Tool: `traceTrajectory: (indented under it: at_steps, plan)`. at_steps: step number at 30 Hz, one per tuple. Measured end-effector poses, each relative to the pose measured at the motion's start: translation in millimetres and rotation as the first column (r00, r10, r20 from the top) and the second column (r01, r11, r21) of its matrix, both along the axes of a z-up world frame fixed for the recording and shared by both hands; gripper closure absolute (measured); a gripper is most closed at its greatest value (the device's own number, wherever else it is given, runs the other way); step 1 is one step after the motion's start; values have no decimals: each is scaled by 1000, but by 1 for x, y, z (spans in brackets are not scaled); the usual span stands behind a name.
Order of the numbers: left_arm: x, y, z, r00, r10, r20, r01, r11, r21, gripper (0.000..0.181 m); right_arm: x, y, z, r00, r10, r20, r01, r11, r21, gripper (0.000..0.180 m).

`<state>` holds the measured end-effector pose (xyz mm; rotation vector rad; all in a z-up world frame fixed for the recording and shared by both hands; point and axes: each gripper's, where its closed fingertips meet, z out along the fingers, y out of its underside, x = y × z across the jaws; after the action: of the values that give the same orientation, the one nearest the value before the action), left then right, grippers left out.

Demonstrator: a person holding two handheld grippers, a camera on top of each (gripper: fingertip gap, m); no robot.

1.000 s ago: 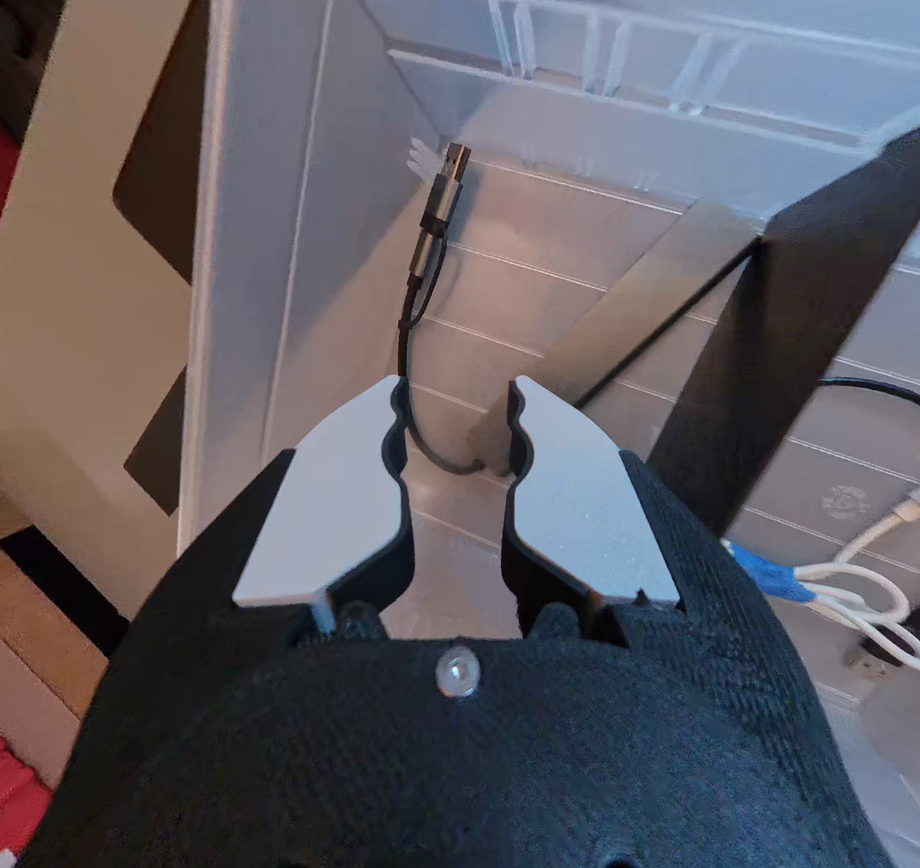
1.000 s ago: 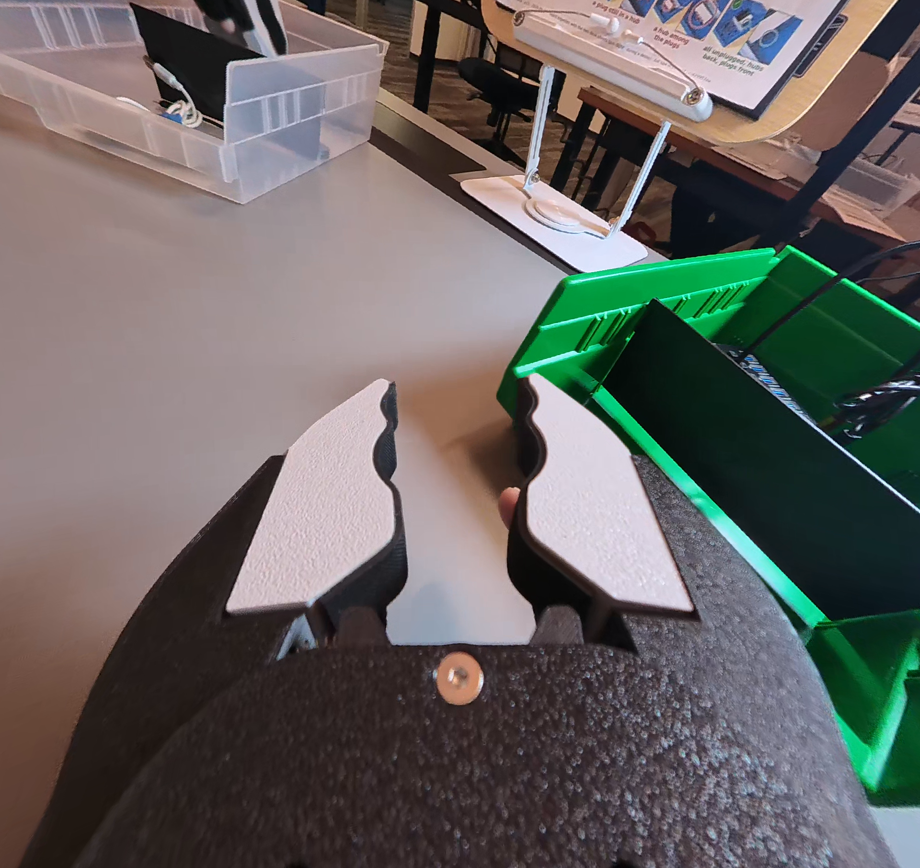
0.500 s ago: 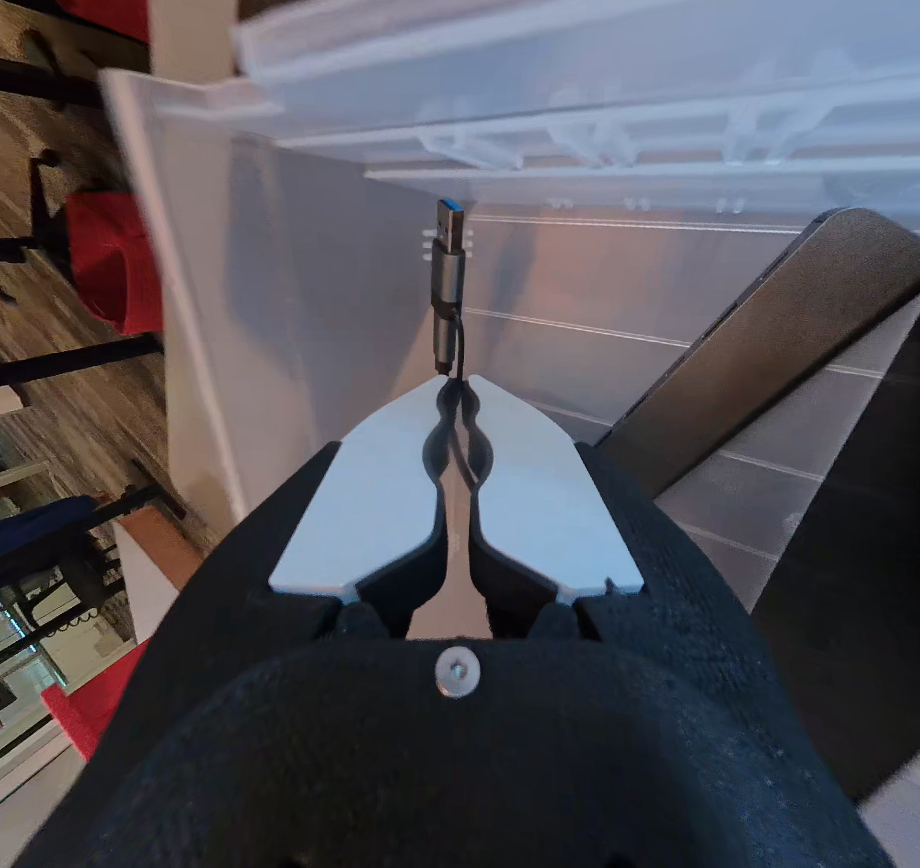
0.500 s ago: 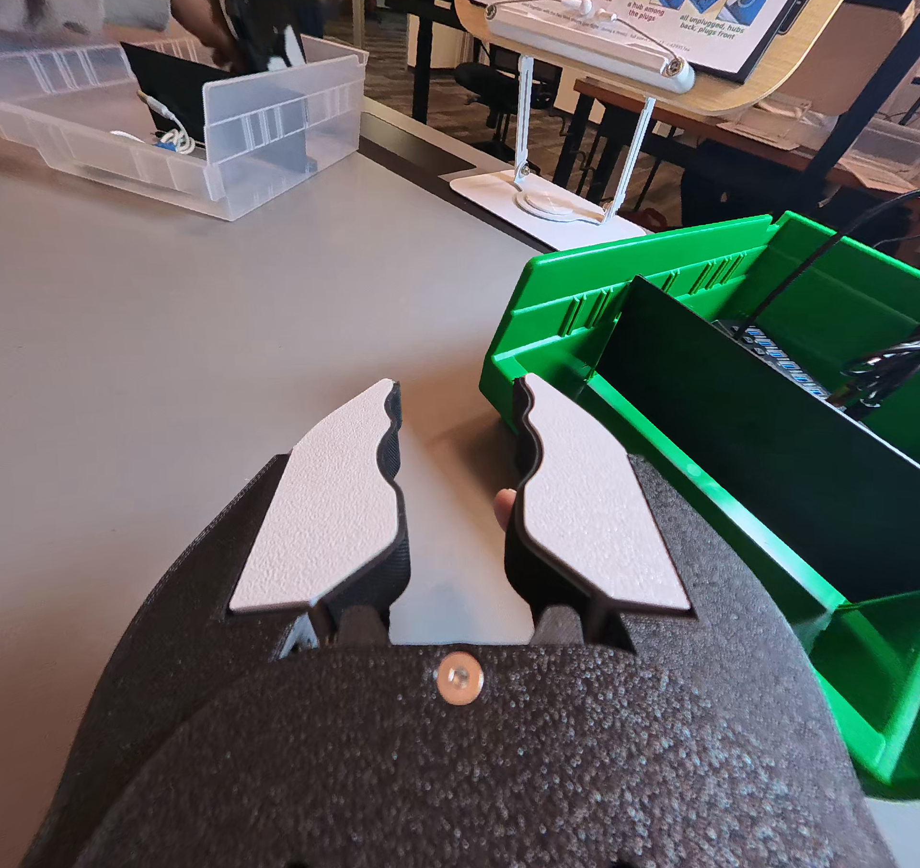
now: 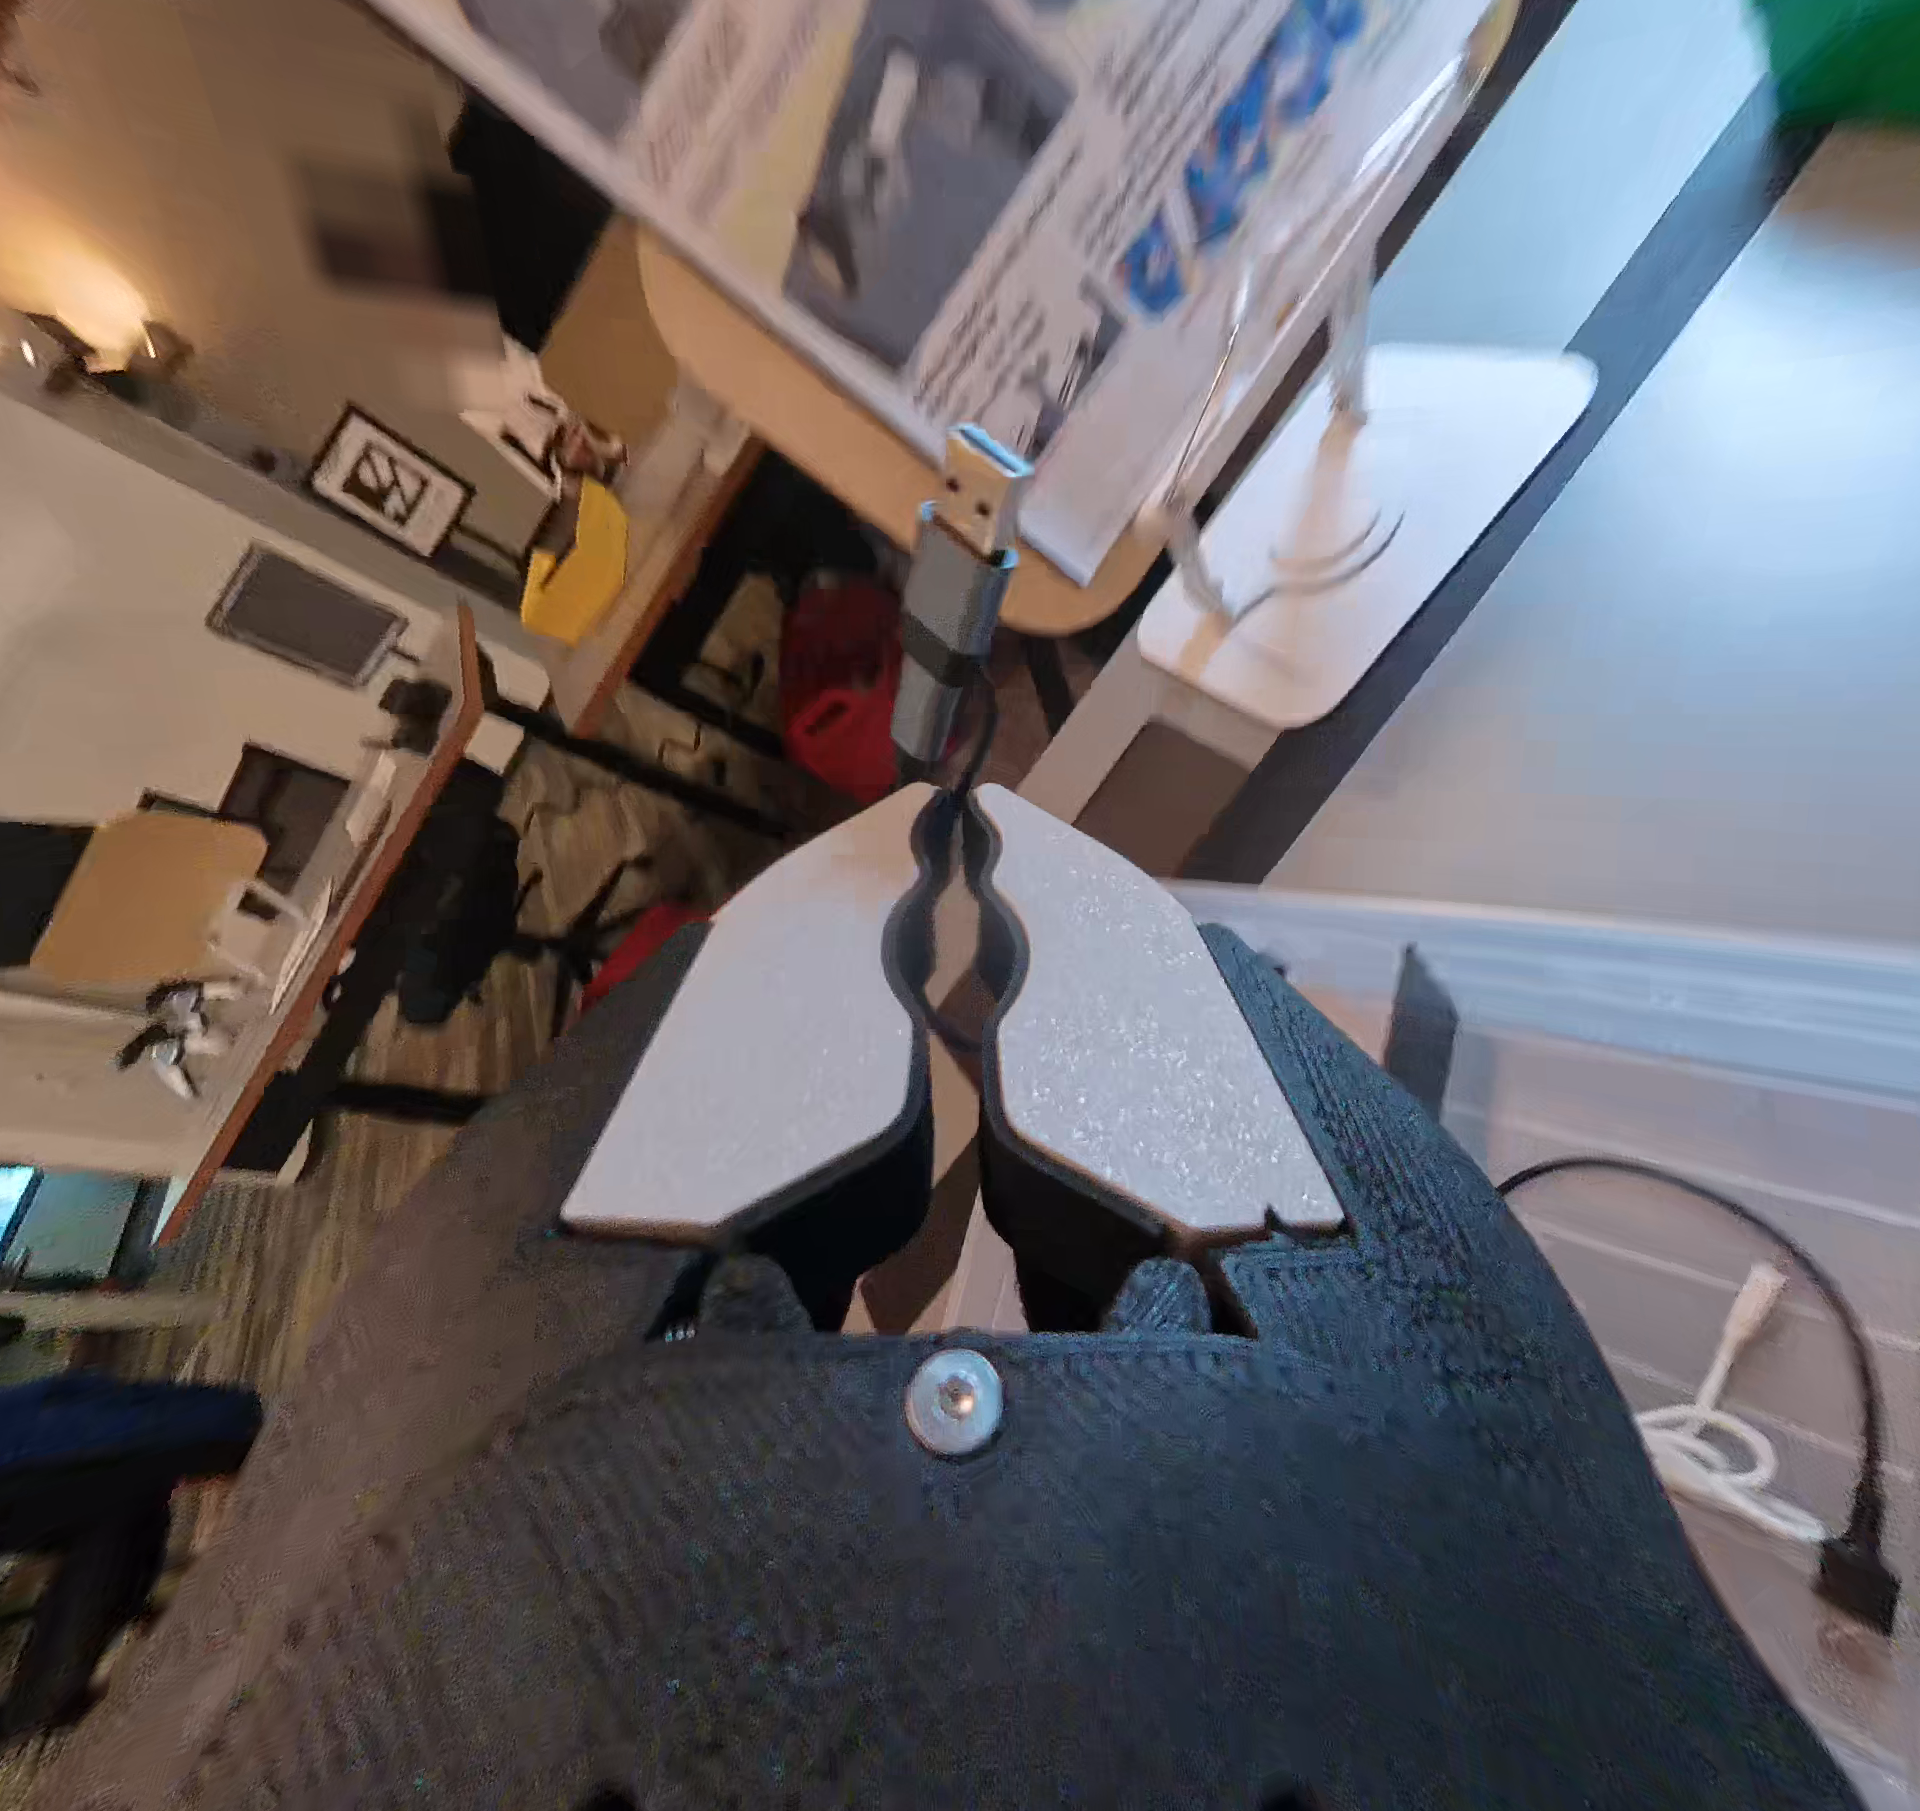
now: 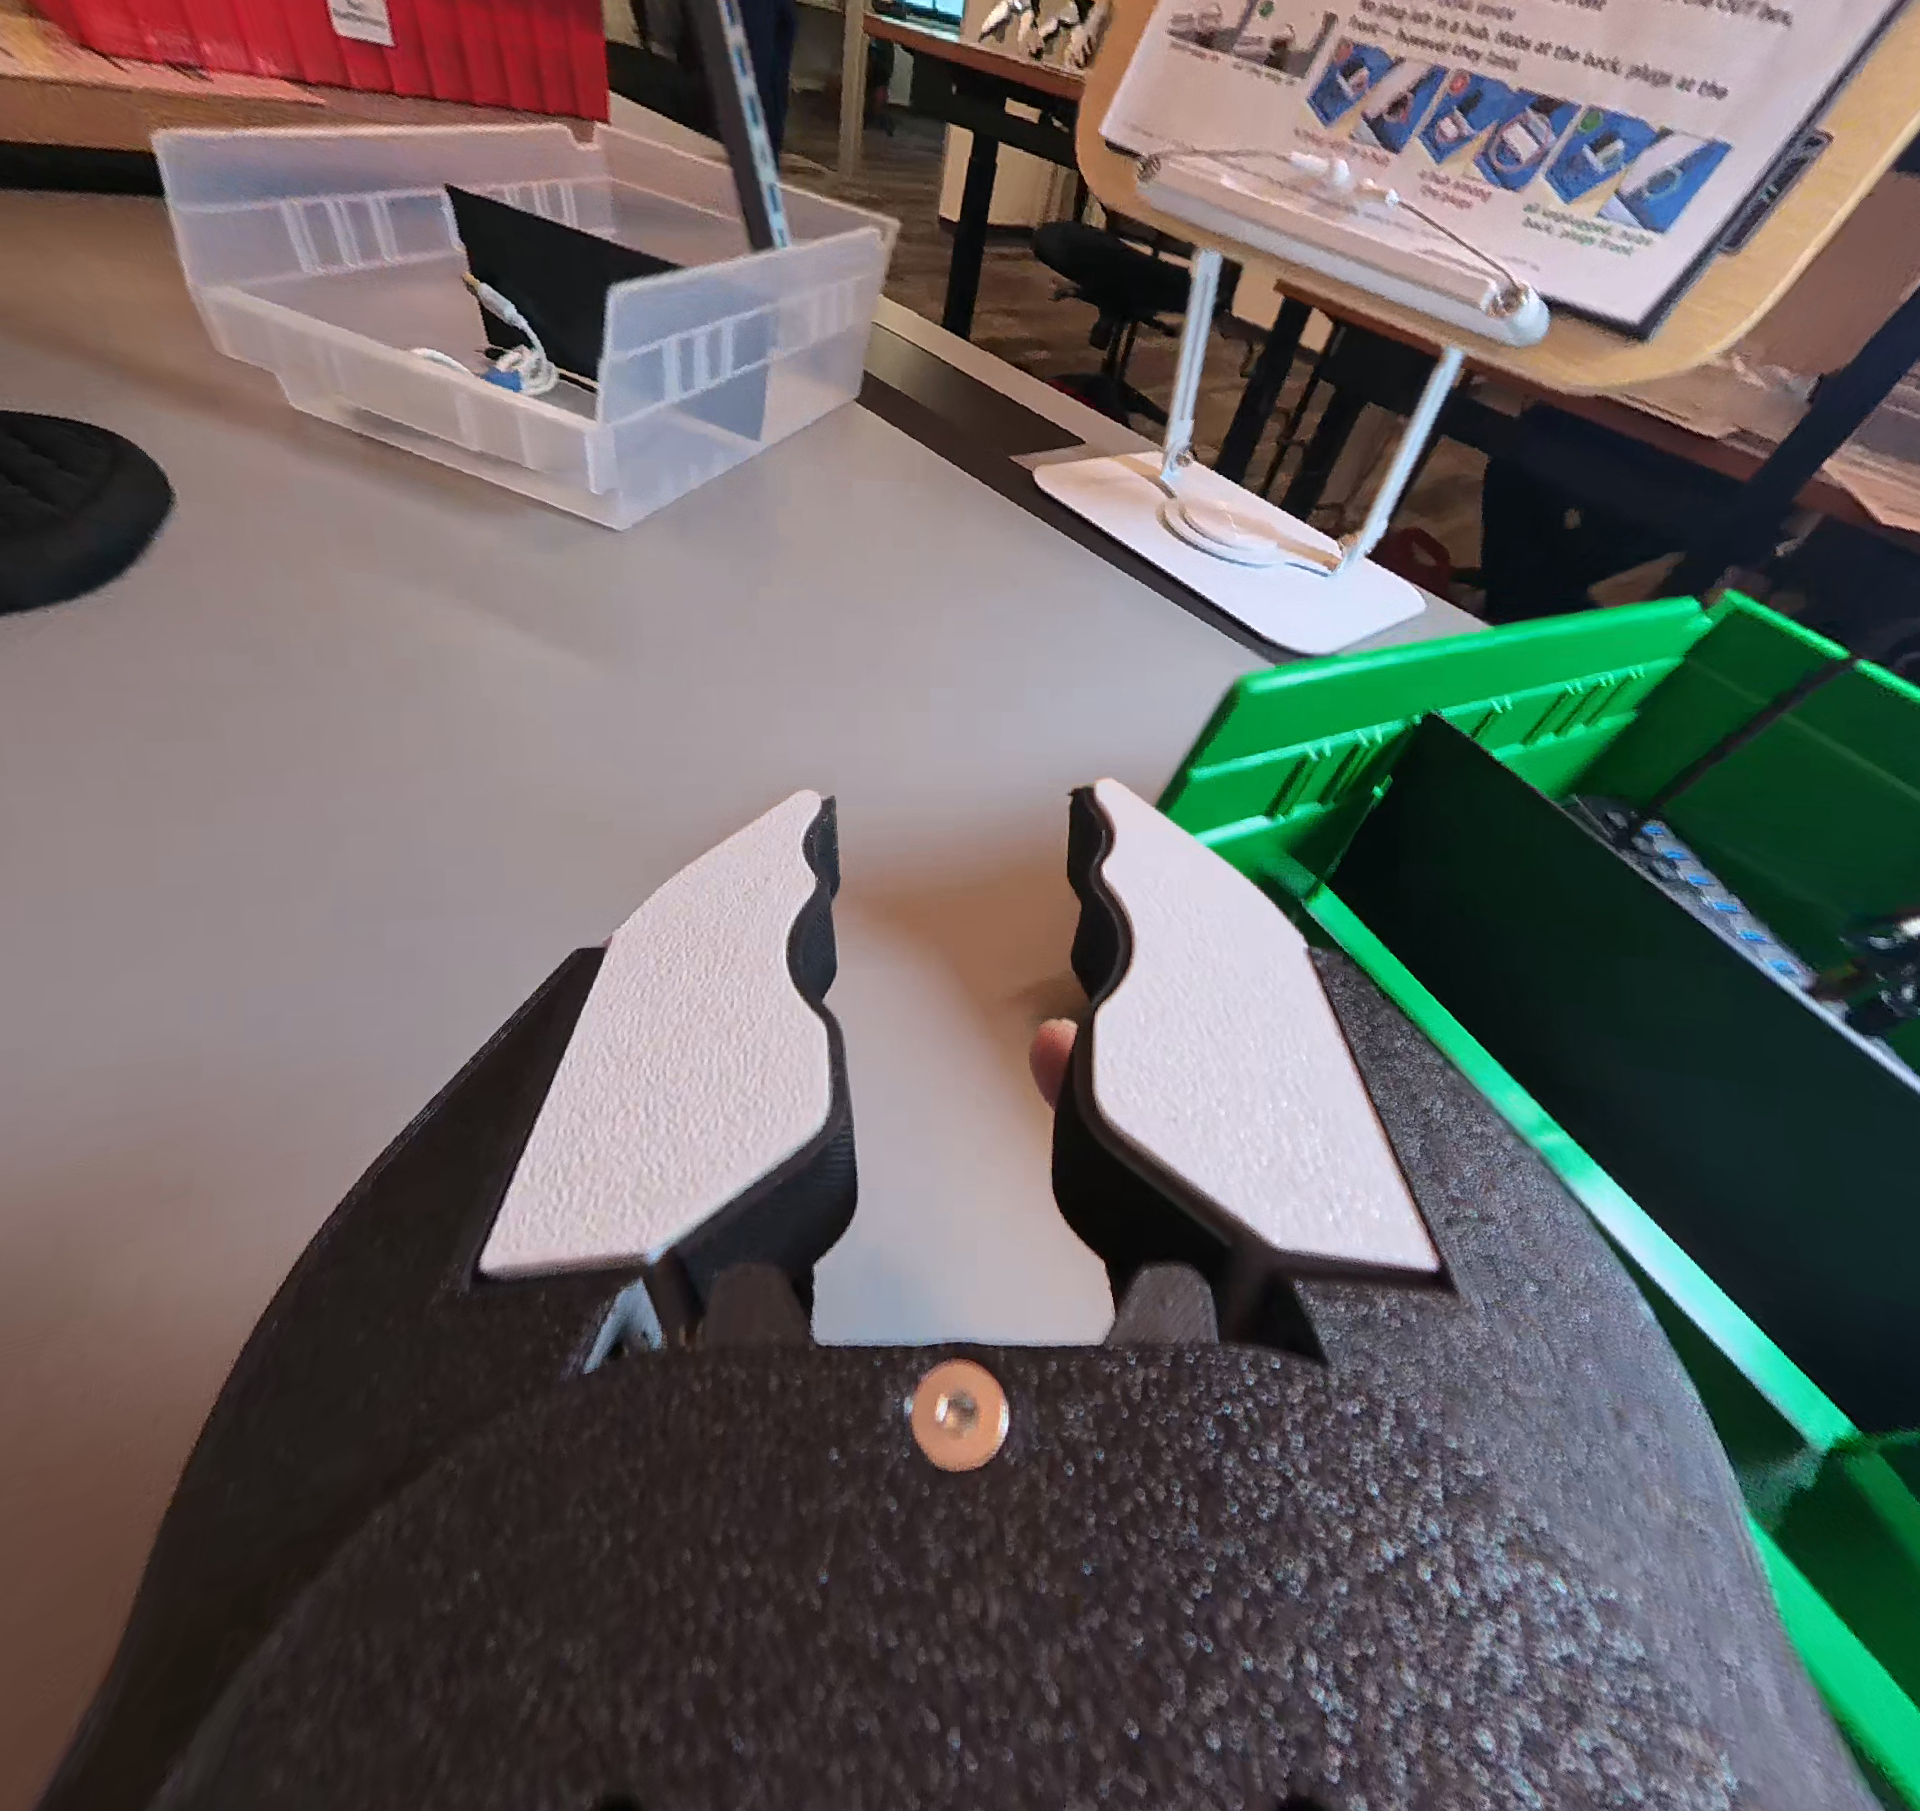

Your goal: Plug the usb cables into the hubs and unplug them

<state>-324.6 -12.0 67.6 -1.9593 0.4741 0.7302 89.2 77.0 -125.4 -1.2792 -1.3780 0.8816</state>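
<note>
Grey table (image 6: 436,722) — clear bin (image 6: 540,307), green bin (image 6: 1558,826), white stand (image 6: 1236,535).

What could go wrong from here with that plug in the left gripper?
1. The left gripper pinches only the thin cable, not the plug, so the plug leans and may swing or slip on insertion.
2. The cable's tail trails into the clear bin and could snag.
3. The right gripper is open and empty, so no hub is steadied.

Left gripper (image 5: 953,805) apparently lifted cable (image 5: 954,608) out
</note>
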Motion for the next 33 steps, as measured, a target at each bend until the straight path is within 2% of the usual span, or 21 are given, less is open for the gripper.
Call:
traceTrajectory:
  at_steps: [1,5,9,11,14,15,17,19,21,23,26,28,30,33]
  plan:
    - [17,-1,12,999,-35,4,35,999,33,178,-4,-5,6,1000,19,-6,-19,1000,3,136]
    - [91,-1,44,983,-180,16,176,975,138,178,-25,-28,30,995,96,-8,-95,995,29,128]
    - [175,-1,54,941,-332,59,306,914,265,179,-54,-50,48,988,155,-15,-155,987,38,118]
    - [215,1,46,910,-402,100,354,881,315,179,-69,-67,49,978,207,-10,-207,977,-40,107]
    - [270,7,24,858,-490,152,412,835,365,179,-87,-96,41,951,309,-26,-304,913,-271,95]
    - [285,10,17,843,-513,162,430,824,371,179,-90,-102,34,943,331,-18,-319,889,-329,99]
    - [310,15,5,812,-556,178,462,798,387,179,-92,-113,18,922,386,9,-354,855,-380,127]
    - [328,19,0,762,-614,206,500,760,416,179,-93,-110,7,928,373,12,-341,862,-375,151]
    - [339,20,-7,718,-650,249,534,743,403,181,-91,-102,-3,938,346,32,-311,877,-365,168]
    - [336,20,-10,720,-653,235,534,737,414,181,-88,-100,-7,930,366,43,-329,876,-352,169]
    - [308,30,-19,763,-593,259,475,785,397,159,-82,-94,-5,924,380,48,-342,875,-344,169]
    - [283,38,-27,747,-555,365,417,819,393,145,-77,-86,1,924,381,24,-344,859,-378,169]
    - [266,45,-40,678,-536,503,397,843,363,131,-71,-74,11,924,382,-24,-353,824,-443,169]
    - [251,56,-64,515,-556,652,409,828,383,136,-60,-50,34,915,361,-182,-399,742,-538,169]
